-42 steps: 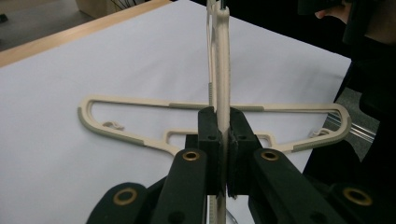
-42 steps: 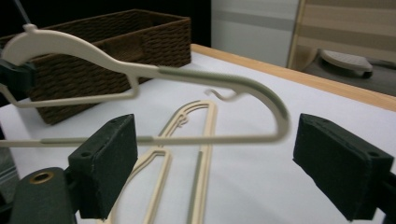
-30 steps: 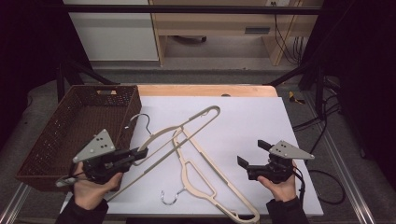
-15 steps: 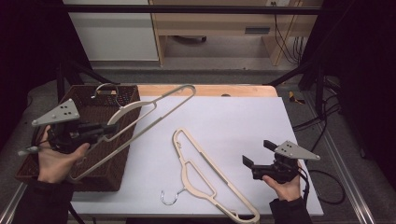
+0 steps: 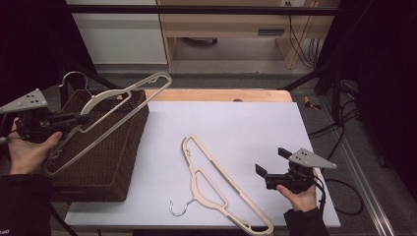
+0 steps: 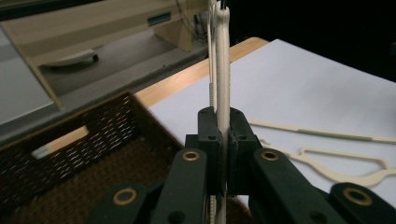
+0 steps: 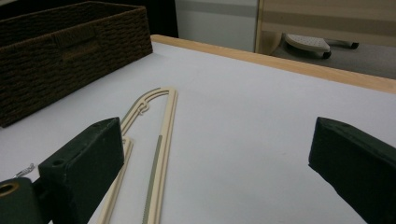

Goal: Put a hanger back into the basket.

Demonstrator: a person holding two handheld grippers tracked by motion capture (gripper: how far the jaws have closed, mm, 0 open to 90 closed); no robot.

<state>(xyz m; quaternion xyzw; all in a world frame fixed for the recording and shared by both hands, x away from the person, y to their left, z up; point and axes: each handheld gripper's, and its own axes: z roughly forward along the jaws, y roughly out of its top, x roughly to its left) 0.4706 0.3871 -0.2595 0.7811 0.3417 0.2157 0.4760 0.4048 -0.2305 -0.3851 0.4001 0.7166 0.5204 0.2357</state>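
Fingers (image 6: 212,140) of the left gripper (image 5: 74,119) are clenched on a cream hanger (image 5: 115,105), which is lifted in the air above the brown woven basket (image 5: 105,157) at the left side of the table (image 5: 236,118). Its metal hook (image 5: 74,76) points to the far left. A second cream hanger (image 5: 216,184) lies flat on the white table surface, near the middle. At the near right, the right gripper (image 5: 268,162) hovers low over the table with its fingers (image 7: 84,163) released and wide apart, grasping nothing.
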